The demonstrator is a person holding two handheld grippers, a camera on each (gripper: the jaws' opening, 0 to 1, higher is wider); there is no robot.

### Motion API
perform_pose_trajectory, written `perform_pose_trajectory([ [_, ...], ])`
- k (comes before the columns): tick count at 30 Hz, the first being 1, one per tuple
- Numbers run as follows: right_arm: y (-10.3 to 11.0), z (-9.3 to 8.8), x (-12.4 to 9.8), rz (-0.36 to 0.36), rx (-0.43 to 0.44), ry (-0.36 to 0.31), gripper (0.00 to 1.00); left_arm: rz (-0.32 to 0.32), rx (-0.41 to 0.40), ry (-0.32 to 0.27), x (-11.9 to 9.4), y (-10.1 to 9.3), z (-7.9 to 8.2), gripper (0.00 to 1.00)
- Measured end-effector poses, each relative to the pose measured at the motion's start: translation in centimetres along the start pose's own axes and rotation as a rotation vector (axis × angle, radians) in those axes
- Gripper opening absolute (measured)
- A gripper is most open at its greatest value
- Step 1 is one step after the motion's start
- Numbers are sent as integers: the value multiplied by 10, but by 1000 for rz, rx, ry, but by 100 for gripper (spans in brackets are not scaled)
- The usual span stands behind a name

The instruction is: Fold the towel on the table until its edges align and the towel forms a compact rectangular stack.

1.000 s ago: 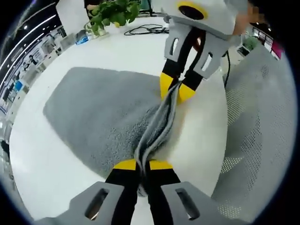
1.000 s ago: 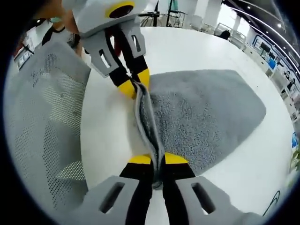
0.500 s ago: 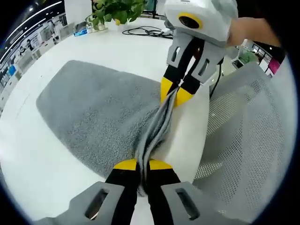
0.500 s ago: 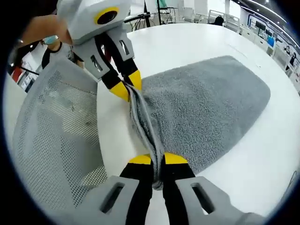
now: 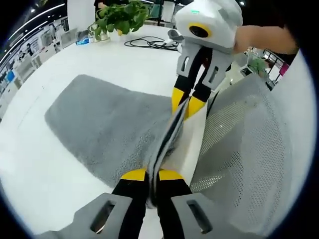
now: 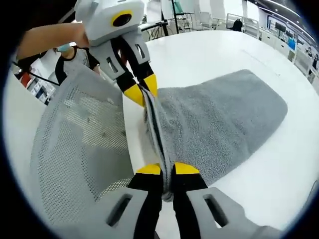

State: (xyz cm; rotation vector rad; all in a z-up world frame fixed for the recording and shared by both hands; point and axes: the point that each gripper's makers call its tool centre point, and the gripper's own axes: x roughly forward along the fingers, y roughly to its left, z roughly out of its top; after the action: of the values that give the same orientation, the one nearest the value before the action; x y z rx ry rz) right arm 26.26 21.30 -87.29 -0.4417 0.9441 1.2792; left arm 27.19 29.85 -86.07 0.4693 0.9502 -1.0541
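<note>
A grey towel lies on the white table, its near edge lifted and pulled taut between both grippers. My left gripper is shut on one end of that doubled edge. In the same view the right gripper comes in from above, shut on the other end. In the right gripper view my right gripper pinches the edge, and the left gripper grips it at the far end. The lifted edge runs straight between them near the table's side.
A grey mesh chair back stands right beside the table edge. A potted plant and a black cable sit at the far side of the table. A person's hand holds the right gripper.
Both grippers have kept hold of the towel edge and drawn it toward the table's side by the chair. The edge now hangs straighter and tauter between them.
</note>
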Motion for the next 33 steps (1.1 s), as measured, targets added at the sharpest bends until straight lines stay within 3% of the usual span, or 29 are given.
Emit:
perform_pose_trajectory([
  [16, 22, 27, -28, 44, -3, -57, 4, -7, 8, -40, -37, -6, 16, 6],
  [28, 20, 49, -59, 43, -10, -102, 4, -33, 27, -67, -65, -9, 39, 6],
  [33, 9, 64, -72, 10, -1, -157, 5, -32, 21, -91, -76, 1, 54, 6],
])
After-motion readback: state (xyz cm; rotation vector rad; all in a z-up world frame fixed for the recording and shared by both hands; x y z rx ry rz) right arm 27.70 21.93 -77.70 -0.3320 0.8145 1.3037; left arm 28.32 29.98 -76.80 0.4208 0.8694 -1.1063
